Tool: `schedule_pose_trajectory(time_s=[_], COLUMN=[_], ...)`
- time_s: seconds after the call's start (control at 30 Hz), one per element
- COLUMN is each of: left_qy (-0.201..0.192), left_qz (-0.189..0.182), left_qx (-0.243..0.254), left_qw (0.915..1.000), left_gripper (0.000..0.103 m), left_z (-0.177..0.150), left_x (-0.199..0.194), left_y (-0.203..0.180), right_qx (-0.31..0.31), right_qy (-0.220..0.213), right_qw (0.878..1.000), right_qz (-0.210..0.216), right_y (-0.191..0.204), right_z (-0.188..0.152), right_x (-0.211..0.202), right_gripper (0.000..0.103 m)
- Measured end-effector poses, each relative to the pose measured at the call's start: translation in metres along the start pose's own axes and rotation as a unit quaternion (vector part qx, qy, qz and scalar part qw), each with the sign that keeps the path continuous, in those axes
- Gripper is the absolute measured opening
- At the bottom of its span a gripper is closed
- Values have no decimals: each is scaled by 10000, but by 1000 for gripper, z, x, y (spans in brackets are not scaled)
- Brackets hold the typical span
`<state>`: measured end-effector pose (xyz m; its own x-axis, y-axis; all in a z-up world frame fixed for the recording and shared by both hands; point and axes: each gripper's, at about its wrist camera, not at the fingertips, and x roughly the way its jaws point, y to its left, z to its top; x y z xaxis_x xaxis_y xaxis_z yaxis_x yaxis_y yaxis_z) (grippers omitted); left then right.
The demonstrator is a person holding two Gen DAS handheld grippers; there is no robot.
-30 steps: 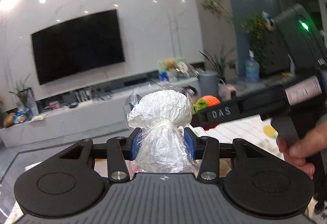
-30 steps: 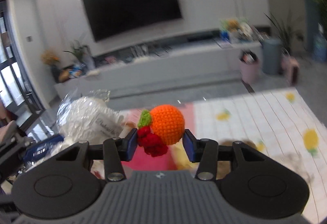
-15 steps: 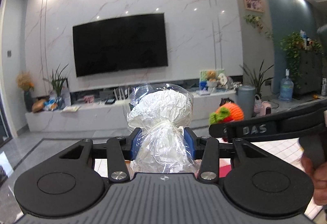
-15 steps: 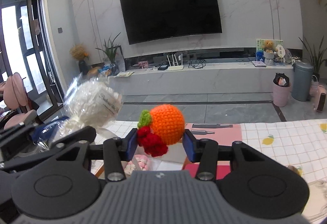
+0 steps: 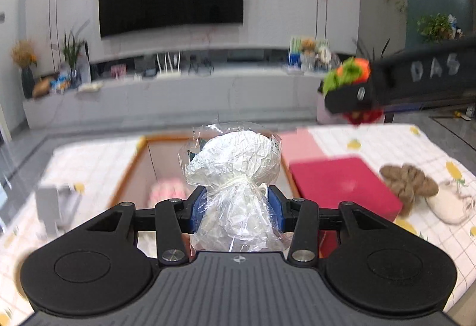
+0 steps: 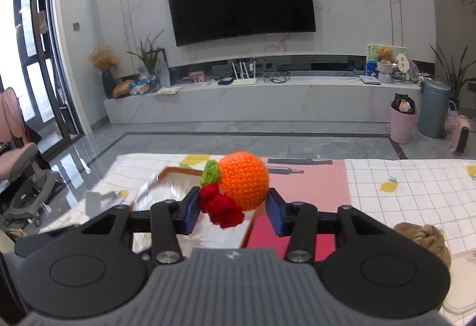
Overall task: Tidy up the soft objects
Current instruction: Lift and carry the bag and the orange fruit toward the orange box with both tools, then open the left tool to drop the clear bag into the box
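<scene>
The table [image 5: 422, 147], under a white checked cloth with lemon prints, is cut off at the frame edges in both wrist views, and the left view smears it with motion blur. On it sits an orange-rimmed tray [image 5: 142, 159], half hidden behind the gripper bodies; its floor looks glossy in the right view, and a pink fuzzy shape [image 5: 165, 192] inside it is too blurred to identify. To its right lies a red block [image 5: 342, 183], and beyond that a brown plush piece [image 5: 409, 180] touching a cream one that the frame partly crops.

The left gripper [image 5: 237, 208] has its jaws clenched on a white soft bundle [image 5: 236, 159], wrapped in crinkled clear plastic and tied at the neck; it is held upright above the tray's near right part. The right gripper [image 6: 232, 205] grips a crocheted orange [image 6: 244, 180] with a green leaf and red berries, aloft above the tray's right edge. From the left view its finger hides most of that toy.
</scene>
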<state>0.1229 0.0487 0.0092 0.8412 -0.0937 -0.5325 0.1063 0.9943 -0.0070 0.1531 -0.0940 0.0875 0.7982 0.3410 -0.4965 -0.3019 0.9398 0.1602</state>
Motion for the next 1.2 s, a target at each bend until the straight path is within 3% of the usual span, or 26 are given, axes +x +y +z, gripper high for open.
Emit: schedule_pose_trajectory(time_s=[0.23, 0.63, 0.77, 0.9, 1.2], left_qy=[703, 1274, 1282, 1403, 1263], left_qz=[-201, -350, -308, -379, -338], left_qx=[-234, -557, -302, -412, -302], left_qw=[9970, 9897, 9908, 9885, 9910], left_gripper=[50, 52, 59, 62, 84], left_z=[-22, -33, -33, -35, -36], left_x=[13, 32, 31, 38, 27], left_y=[13, 25, 14, 18, 24], right_qx=[-2, 96, 66, 40, -64], right_qy=[268, 549, 606, 643, 748], right_qw=[9996, 9984, 9980, 9978, 9970], right_qz=[65, 128, 169, 182, 183], right_y=[-10, -12, -9, -7, -3], right_z=[-17, -39, -43, -45, -46], right_x=[17, 35, 37, 37, 40], right_gripper=[47, 46, 46, 46, 46])
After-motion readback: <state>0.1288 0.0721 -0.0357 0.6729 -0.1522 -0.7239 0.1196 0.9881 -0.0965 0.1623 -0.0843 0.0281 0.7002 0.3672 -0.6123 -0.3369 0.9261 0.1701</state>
